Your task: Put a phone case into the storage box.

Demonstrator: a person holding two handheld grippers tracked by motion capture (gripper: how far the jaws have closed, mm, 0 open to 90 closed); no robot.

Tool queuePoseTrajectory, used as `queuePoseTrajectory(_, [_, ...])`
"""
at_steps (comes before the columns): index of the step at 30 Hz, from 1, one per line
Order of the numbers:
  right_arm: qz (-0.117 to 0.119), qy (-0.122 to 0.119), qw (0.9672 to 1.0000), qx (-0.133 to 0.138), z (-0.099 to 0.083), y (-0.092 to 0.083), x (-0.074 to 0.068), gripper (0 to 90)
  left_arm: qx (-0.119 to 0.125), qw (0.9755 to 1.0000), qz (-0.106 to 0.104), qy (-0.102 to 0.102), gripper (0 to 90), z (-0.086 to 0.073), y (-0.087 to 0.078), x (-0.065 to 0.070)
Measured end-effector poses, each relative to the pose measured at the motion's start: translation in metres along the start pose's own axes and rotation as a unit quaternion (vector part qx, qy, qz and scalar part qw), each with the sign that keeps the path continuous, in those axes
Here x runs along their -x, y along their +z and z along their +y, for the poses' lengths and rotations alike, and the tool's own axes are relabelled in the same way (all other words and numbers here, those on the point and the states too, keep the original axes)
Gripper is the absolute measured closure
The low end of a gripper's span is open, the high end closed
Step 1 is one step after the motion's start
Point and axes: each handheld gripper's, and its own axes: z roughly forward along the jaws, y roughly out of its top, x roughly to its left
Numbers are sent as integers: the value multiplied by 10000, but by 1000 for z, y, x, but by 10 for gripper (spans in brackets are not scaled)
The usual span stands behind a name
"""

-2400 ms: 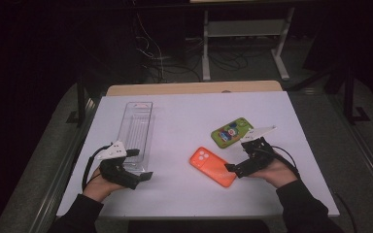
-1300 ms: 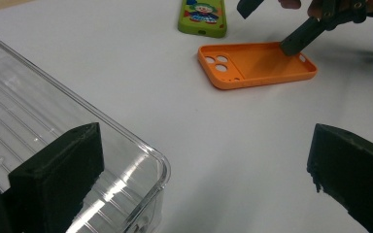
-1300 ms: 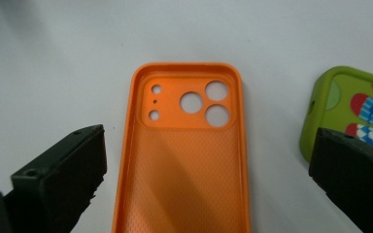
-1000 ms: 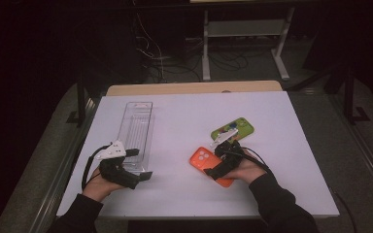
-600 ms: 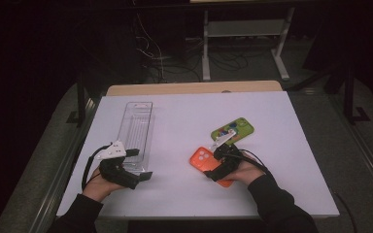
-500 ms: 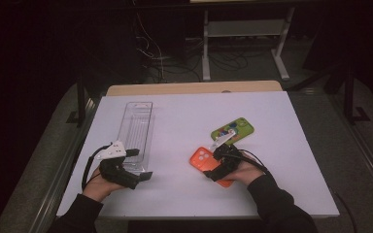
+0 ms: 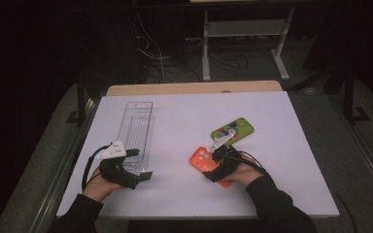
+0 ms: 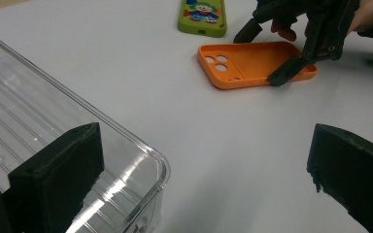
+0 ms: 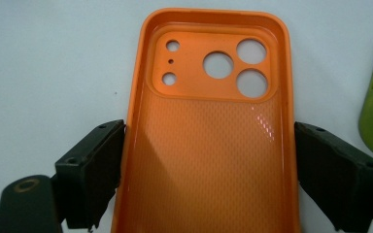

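So the right gripper (image 7: 212, 174) has its two black jaws down on either long side of the orange rubbery phone case (image 9: 209, 136), which lies flat on the white table (image 7: 184, 121) with its open inside facing up. The jaws have just been closing in on it. In the right gripper view the left jaw looks to be touching the case's edge, while the right one sits at the edge too, but I can't tell whether it presses yet. I'd call it a grip being made, not a lift: the case is not off the table.

The left gripper (image 7: 138, 177) holds nothing, jaws wide apart. One of them sits over the near corner of the clear ribbed plastic tray (image 8: 53, 141), the other over bare table.

What's left, as I read it: finish the squeeze, pick the case up and carry it, probably over to that tray, which is well off to the right gripper's left.

Orientation: the case's long axis runs straight ahead between the right jaws, camera-hole end pointing away from the hand. Just beside it, to the jaws' right, lies a green phone case with a cartoon print (image 7: 232, 131).
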Motion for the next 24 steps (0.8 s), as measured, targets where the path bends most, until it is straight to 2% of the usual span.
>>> queuePoseTrajectory(9, [-54, 60, 10000, -17, 0, 0, -1, 152, 2, 10000, 10, -17, 0, 0, 0, 0])
queuePoseTrajectory(16, [46, 131, 9999, -16, 1, -2, 3, 153, 12, 10000, 15, -55, 0, 0, -1, 0])
queuePoseTrajectory(20, [88, 148, 9998, 78, 1, -8, 7, 153, -13, 10000, 15, -41, 0, 1, -2, 0])
queuePoseTrajectory(24, [186, -16, 9998, 75, 6, -16, 10, 153, 8, 10000, 13, -68, 0, 4, -3, -2])
